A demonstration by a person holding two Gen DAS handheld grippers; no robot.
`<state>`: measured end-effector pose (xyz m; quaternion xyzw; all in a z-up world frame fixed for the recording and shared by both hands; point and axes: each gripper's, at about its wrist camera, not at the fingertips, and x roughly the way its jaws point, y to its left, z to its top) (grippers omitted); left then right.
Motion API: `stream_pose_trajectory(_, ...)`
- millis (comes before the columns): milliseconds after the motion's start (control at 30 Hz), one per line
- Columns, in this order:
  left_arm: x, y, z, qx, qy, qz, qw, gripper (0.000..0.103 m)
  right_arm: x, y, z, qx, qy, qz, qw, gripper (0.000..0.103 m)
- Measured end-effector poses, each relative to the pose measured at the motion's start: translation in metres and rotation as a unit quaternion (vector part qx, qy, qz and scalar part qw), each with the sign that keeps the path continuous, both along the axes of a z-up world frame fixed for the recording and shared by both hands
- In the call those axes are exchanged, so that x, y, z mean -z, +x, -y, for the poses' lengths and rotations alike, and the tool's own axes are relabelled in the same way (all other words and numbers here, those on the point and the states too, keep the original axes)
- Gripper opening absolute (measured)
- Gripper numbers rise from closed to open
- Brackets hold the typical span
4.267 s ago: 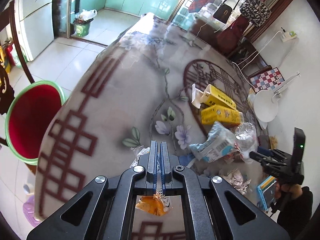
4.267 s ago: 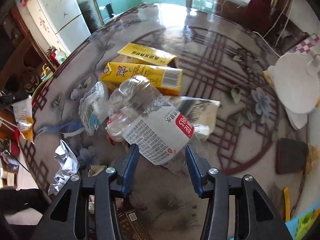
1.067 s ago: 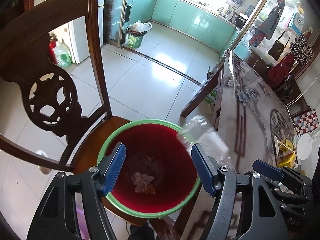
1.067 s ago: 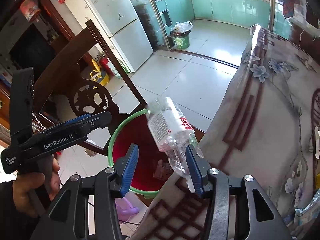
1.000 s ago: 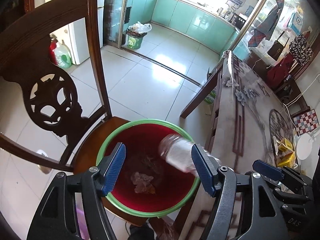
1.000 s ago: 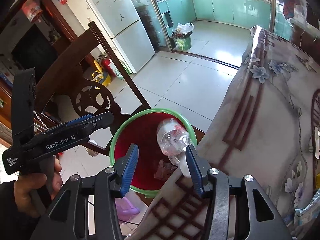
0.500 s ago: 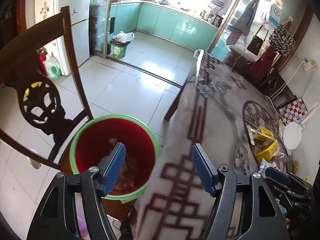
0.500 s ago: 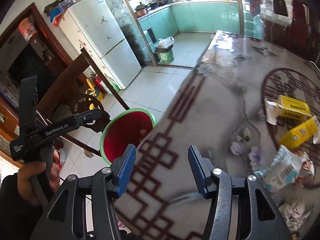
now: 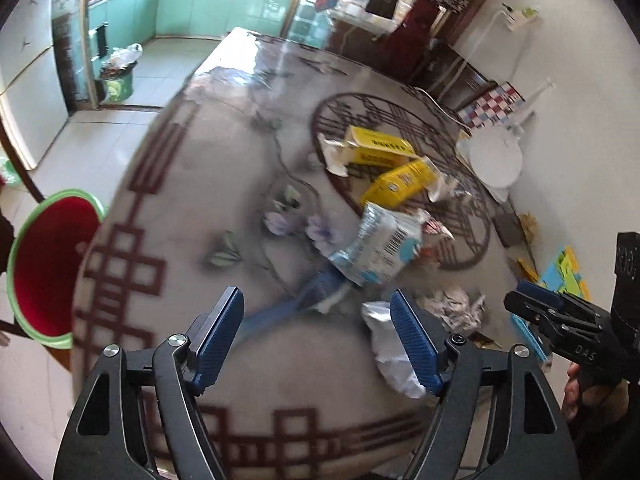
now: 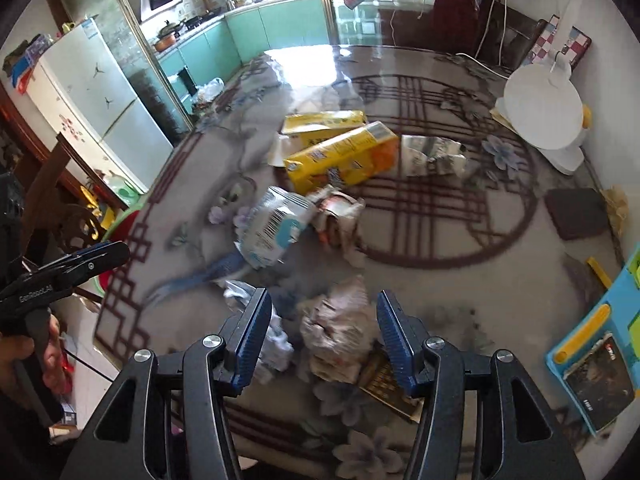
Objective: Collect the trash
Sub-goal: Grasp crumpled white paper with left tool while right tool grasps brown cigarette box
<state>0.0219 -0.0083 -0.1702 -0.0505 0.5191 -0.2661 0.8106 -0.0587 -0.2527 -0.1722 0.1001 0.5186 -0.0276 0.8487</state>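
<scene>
A patterned surface (image 9: 192, 184) carries much uncollected trash: two yellow cartons (image 10: 344, 160), a blue-and-white wrapper (image 9: 380, 248) and crumpled paper (image 10: 340, 328). The red bin (image 9: 44, 268) sits off its edge (contents unseen). The left gripper (image 9: 316, 336) is opening, empty, with a white wrapper (image 9: 384, 344) beside one pad. The right gripper (image 10: 320, 332), spread and empty, hovers over the crumpled paper.

Home dining room, fridge (image 10: 100, 92), kitchen cabinets (image 10: 288, 24)
</scene>
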Motion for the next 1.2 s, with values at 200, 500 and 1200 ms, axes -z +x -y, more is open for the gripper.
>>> stream_pose_trajectory(200, 0.030, -0.035, 0.070, 0.084, 0.013, -0.056, 0.9948, 0.080, 0.029, -0.026, 0.036, -0.034, -0.051, -0.070, 0.996, 0.053)
stream_pose_trajectory(500, 0.070, -0.046, 0.088, 0.091, 0.033, -0.117, 0.9883, 0.037, 0.063, -0.041, 0.044, -0.056, -0.049, -0.116, 0.990, 0.053)
stream_pose_trajectory(1200, 0.005, 0.003, 0.000, -0.048, 0.010, -0.024, 0.9985, 0.034, 0.110, -0.022, 0.056, -0.026, -0.007, -0.126, 0.992, 0.004)
